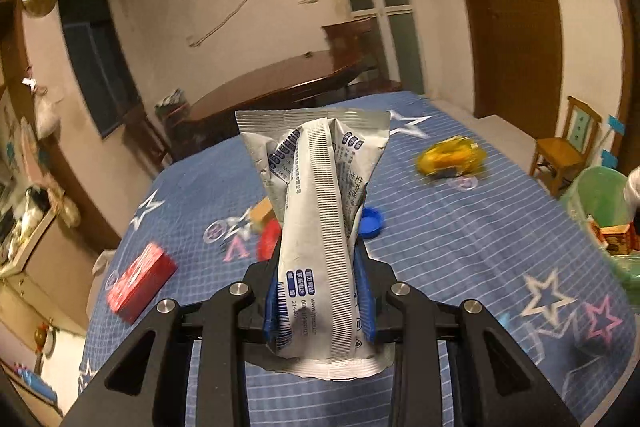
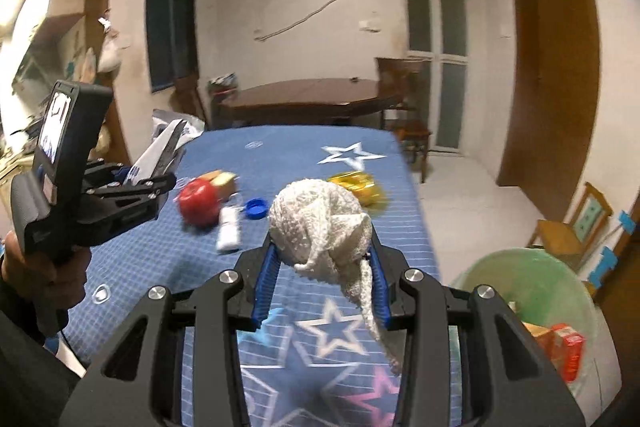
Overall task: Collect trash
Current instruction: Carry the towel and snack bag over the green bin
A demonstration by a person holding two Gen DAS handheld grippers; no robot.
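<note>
In the left wrist view the left gripper (image 1: 320,291) is clamped on a crumpled silver wrapper (image 1: 316,227) printed in blue, which stands upright between the blue finger pads (image 1: 366,291) above a table covered by a blue star-patterned cloth (image 1: 460,267); on the cloth lie a red box (image 1: 140,281) at the left, a blue bottle cap (image 1: 372,221) just beyond the wrapper, a small tan box (image 1: 262,213) and a red object (image 1: 269,241) partly hidden behind it, and a blurred yellow wrapper (image 1: 450,155) farther off to the right; a green bin (image 1: 604,211) sits beside the table's right edge with a red and orange carton inside. In the right wrist view the right gripper (image 2: 324,275) is closed around a balled white cloth (image 2: 320,223), one tail hanging below the fingers; ahead on the blue cloth (image 2: 280,155) are a red apple-like object (image 2: 199,203), the tan box (image 2: 224,183), a blurred white object (image 2: 229,229), the blue cap (image 2: 256,207) and the gold wrapper (image 2: 356,185); the left gripper (image 2: 160,163), held in a hand (image 2: 40,267), appears at the left with the silver wrapper (image 2: 168,143) in its grip; the green bin (image 2: 532,291) stands at lower right, off the table, holding a red carton (image 2: 568,351).
</note>
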